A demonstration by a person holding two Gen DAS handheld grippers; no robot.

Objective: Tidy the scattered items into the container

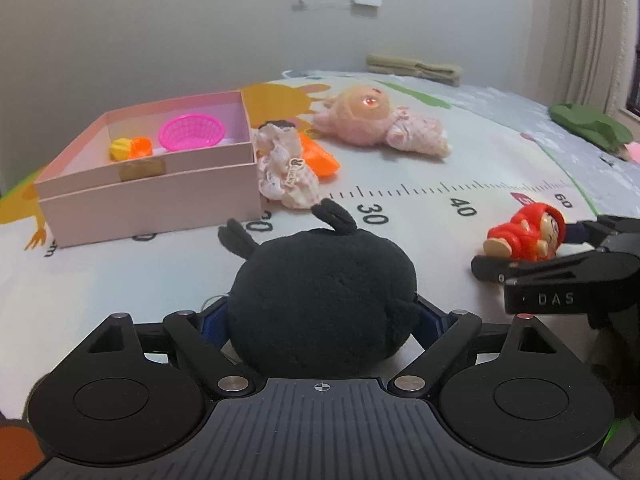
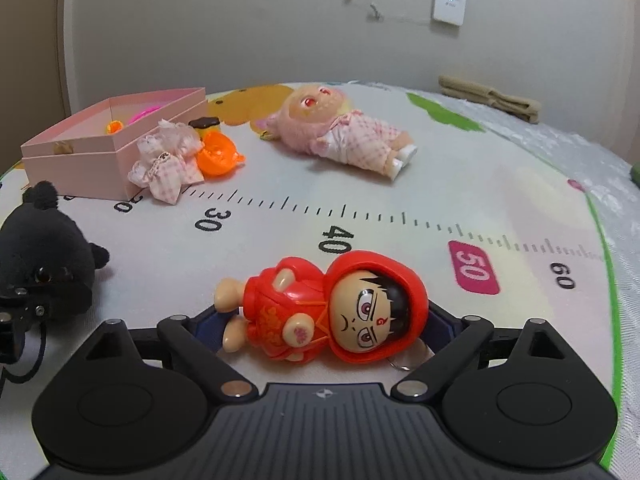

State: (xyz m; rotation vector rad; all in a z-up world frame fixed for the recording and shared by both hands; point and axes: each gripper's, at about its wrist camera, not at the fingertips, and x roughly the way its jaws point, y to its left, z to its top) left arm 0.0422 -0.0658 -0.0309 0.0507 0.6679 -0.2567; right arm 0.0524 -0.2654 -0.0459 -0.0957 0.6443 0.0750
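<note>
Left gripper point(image 1: 322, 316) clamped on black plush point(image 1: 322, 296), right gripper point(image 2: 324, 320) around red doll point(image 2: 336, 308), grip unclear, face only in right view, pink box point(image 1: 152, 196) at 10 o'clock

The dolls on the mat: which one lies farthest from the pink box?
The red-hooded figure, lying between the right gripper fingers. The pink plush doll and small frilly doll lie nearer the pink box.

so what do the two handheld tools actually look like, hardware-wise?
Both match: matte black plastic. The left tool and right tool each have a ribbed dark body with a small crosshair mark, two round black discs, angled linkage arms with silver pivot pins, and blue finger pads. Seen from the left wrist camera, the right tool's side reads "DAS" above a red dot. A thin black cable hangs by the left tool.
</note>
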